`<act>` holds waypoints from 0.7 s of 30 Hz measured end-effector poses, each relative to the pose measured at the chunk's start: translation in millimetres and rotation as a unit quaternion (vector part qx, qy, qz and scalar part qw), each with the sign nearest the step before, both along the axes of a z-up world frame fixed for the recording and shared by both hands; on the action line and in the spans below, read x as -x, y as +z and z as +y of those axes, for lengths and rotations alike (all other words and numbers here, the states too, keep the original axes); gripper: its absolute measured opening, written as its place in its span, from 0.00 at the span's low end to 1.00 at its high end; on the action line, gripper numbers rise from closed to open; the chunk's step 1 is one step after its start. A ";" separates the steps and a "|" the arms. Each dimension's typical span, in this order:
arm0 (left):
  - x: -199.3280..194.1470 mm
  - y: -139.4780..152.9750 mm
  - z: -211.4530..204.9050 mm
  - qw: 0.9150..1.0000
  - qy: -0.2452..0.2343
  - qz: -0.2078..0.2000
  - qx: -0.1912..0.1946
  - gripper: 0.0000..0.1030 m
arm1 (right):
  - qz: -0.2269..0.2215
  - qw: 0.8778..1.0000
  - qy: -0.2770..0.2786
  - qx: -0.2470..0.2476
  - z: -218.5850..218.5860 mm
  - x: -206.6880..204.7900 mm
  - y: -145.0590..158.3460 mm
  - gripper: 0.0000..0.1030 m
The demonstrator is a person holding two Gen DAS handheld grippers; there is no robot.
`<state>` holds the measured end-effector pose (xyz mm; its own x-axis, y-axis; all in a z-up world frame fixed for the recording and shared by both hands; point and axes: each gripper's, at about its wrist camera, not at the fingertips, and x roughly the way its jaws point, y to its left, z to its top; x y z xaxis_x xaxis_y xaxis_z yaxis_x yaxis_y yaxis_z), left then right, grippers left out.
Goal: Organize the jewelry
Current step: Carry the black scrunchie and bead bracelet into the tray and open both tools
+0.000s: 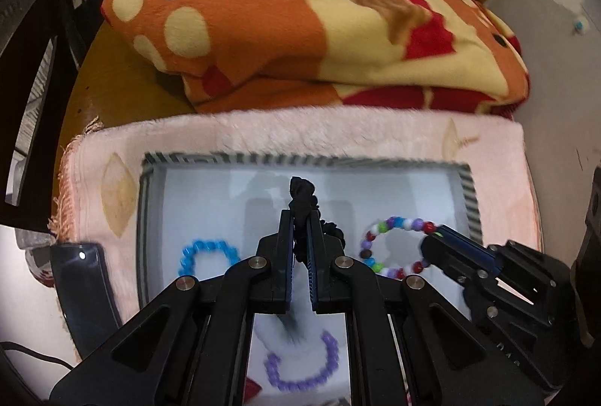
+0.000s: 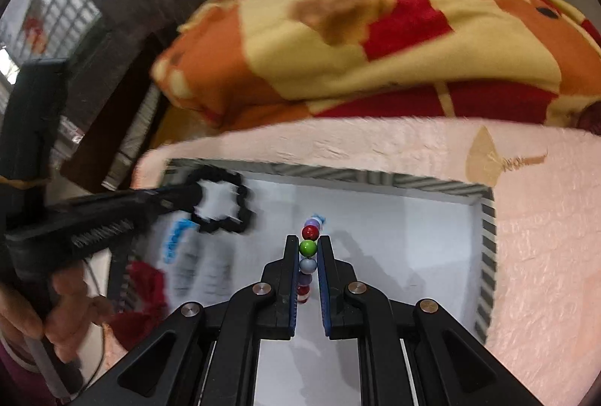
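My left gripper [image 1: 300, 218] is shut on a black ruffled band [image 1: 300, 191], held over the white tray [image 1: 467, 195]; from the right wrist view the same black band [image 2: 221, 203] hangs as an open loop from the left gripper [image 2: 189, 197]. My right gripper [image 2: 308, 244] is shut on a multicolour bead bracelet [image 2: 308, 248], pinched edge-on between the pads. In the left wrist view that multicolour bracelet [image 1: 390, 244] shows as a ring, gripped at its right side by the right gripper [image 1: 435, 240]. A blue bead bracelet [image 1: 208, 252] and a purple bead bracelet [image 1: 300, 368] lie in the tray.
The tray, with a striped rim [image 2: 486, 255], sits on a pink fluffy mat [image 1: 338, 131]. A folded orange, cream and red blanket [image 1: 300, 22] lies behind it. A dark phone-like slab [image 1: 80, 278] is at the mat's left edge. A person's hand [image 2: 56, 312] holds the left gripper's handle.
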<state>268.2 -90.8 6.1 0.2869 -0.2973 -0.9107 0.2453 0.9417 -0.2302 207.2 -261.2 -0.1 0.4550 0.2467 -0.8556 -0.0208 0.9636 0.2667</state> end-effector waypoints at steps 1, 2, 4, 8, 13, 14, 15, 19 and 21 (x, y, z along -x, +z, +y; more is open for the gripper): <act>-4.4 -3.4 2.2 1.000 0.005 0.003 -0.002 0.05 | 0.008 1.000 -0.004 0.006 -3.4 -1.0 -5.4 0.08; -7.0 -6.6 3.7 1.000 0.008 0.005 -0.004 0.05 | 0.016 1.000 -0.009 0.010 -6.9 -2.0 -10.4 0.08; -12.0 -14.3 7.4 1.000 0.014 0.009 -0.011 0.05 | 0.031 0.999 -0.021 0.012 -15.2 -3.1 -22.9 0.08; -17.6 -30.1 10.4 0.999 0.024 0.022 -0.018 0.05 | 0.034 0.999 -0.033 0.006 -20.5 -5.6 -33.1 0.08; -17.1 -39.1 9.5 0.999 0.031 0.025 -0.034 0.07 | 0.026 0.999 -0.026 0.006 -11.6 -14.6 -39.1 0.08; -17.2 -40.1 9.8 0.998 0.032 0.027 -0.035 0.08 | 0.027 0.999 -0.027 0.007 -10.3 -16.7 -41.1 0.08; -17.2 -40.8 10.6 0.998 0.035 0.029 -0.037 0.12 | 0.027 0.999 -0.028 0.007 -9.5 -18.1 -42.0 0.08; -16.3 -40.3 17.1 0.998 0.045 0.030 -0.032 0.36 | 0.028 0.999 -0.030 0.015 -8.9 -19.3 -40.6 0.17; -13.2 -38.4 19.0 0.998 0.046 0.028 -0.031 0.37 | 0.027 0.999 -0.033 0.013 -11.9 -15.2 -36.9 0.25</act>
<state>281.4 -71.8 -32.3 0.2594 -0.2142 -0.9417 0.1449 0.9727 -0.1813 222.5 -273.1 -37.1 0.4234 0.1942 -0.8849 0.0568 0.9691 0.2399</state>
